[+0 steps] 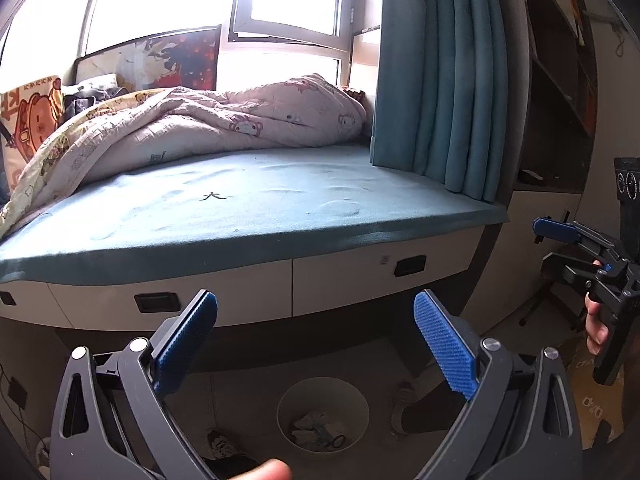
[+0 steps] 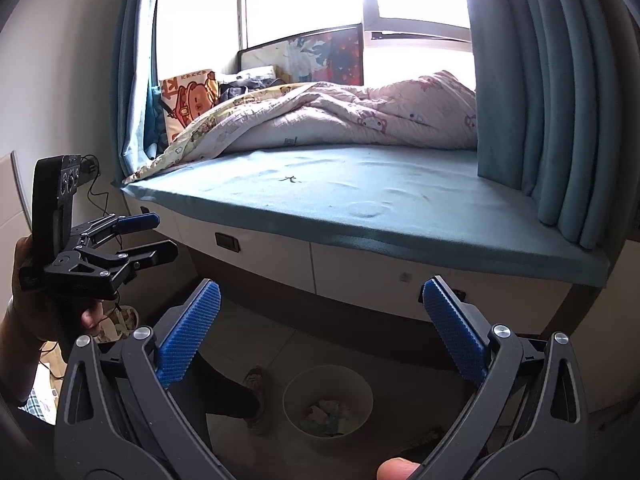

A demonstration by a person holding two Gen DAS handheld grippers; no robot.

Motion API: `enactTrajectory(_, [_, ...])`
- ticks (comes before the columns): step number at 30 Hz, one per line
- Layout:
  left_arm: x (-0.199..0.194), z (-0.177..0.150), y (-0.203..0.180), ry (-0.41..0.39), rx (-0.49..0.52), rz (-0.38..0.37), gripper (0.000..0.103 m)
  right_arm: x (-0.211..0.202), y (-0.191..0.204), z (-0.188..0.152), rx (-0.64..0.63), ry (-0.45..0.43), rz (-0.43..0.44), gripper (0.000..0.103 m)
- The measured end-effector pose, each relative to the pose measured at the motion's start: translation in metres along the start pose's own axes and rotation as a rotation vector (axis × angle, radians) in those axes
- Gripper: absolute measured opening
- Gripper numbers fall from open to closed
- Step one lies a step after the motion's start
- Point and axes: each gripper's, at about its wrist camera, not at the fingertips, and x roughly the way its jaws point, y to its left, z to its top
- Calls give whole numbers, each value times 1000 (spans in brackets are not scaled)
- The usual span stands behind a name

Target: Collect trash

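Observation:
A round white trash bin (image 1: 285, 404) stands on the floor below the bed, with crumpled paper and wrappers (image 1: 318, 429) inside; it also shows in the right wrist view (image 2: 295, 394) with its trash (image 2: 328, 414). My left gripper (image 1: 316, 312) is open and empty, held above the bin and facing the bed. My right gripper (image 2: 322, 304) is open and empty at about the same height. Each gripper shows in the other's view: the right one (image 1: 554, 242) at the right edge, the left one (image 2: 158, 236) at the left edge, both open.
A bed with a teal sheet (image 1: 256, 208) and a bunched pink quilt (image 1: 224, 120) fills the middle. White drawers (image 1: 360, 280) run under it. A teal curtain (image 1: 440, 80) hangs at the right. Shoes (image 1: 400, 404) and a leg are on the floor beside the bin.

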Motion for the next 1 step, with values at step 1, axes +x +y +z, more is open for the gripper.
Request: enactTrajectory(1, [1,0,1,0,0,6,97,0,-1,0,1,1,-1,98])
